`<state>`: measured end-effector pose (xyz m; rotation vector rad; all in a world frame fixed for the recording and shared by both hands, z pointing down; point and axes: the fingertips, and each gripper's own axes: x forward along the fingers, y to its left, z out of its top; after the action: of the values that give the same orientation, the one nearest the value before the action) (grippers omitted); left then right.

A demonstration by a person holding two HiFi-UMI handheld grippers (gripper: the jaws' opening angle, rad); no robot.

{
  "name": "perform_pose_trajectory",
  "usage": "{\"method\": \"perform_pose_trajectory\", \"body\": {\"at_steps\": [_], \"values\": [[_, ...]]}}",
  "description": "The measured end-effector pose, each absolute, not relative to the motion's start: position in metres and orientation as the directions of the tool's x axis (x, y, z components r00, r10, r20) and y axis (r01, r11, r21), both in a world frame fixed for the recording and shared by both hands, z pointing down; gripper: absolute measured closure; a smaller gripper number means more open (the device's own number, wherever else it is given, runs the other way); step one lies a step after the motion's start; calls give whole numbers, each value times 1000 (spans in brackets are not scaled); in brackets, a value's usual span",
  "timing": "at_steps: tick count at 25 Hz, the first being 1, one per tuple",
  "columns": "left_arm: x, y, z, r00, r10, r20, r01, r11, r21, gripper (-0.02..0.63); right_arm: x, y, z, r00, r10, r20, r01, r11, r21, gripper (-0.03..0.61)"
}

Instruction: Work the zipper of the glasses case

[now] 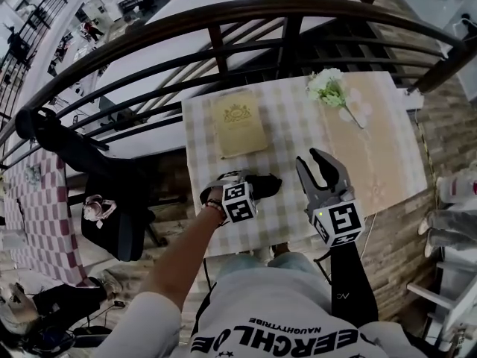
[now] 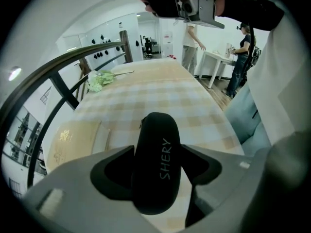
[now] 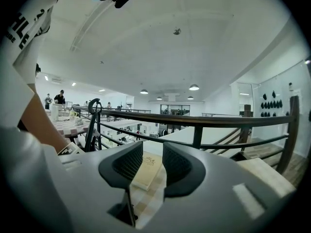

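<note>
The black glasses case (image 1: 261,185) lies near the front edge of the checked tablecloth (image 1: 298,125). In the left gripper view the case (image 2: 158,178) shows its top with pale lettering, and a small zipper pull (image 2: 142,122) sits at its far left edge. My left gripper (image 1: 227,185) points steeply down over the case's left end, its pads touching both sides of the case. My right gripper (image 1: 313,162) hovers to the right of the case, open with nothing between its jaws; in its own view the gap (image 3: 153,152) frames only the table beyond.
A beige booklet (image 1: 238,124) lies behind the case toward the table's far side. White flowers (image 1: 328,86) lie at the far right corner. A dark curved railing (image 1: 223,21) runs just beyond the table. Two people stand far off (image 2: 240,57).
</note>
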<state>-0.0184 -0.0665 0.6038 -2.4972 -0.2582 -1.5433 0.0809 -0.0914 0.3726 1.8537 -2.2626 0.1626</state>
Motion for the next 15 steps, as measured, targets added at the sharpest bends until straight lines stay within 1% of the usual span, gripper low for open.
{"method": "perform_pose_trajectory", "body": {"at_steps": [3,7,10,15], "values": [[-14,-66,610,422,78,903,317,-946,-66,301,83,-94,380,-206,-945,253,-974,223,40,422],[-14,-67,608,418,77,905,305,-950,-59,296,94,-99,393,-243,-921,305,-964,264,27,426],[-15,-68,600,449,49,892,241,-968,-68,297,109,-104,403,-232,-917,325,-969,246,4,425],[-16,-69,574,546,-23,838,48,-997,-59,299,122,-107,430,-236,-906,351,-971,233,-52,425]]}}
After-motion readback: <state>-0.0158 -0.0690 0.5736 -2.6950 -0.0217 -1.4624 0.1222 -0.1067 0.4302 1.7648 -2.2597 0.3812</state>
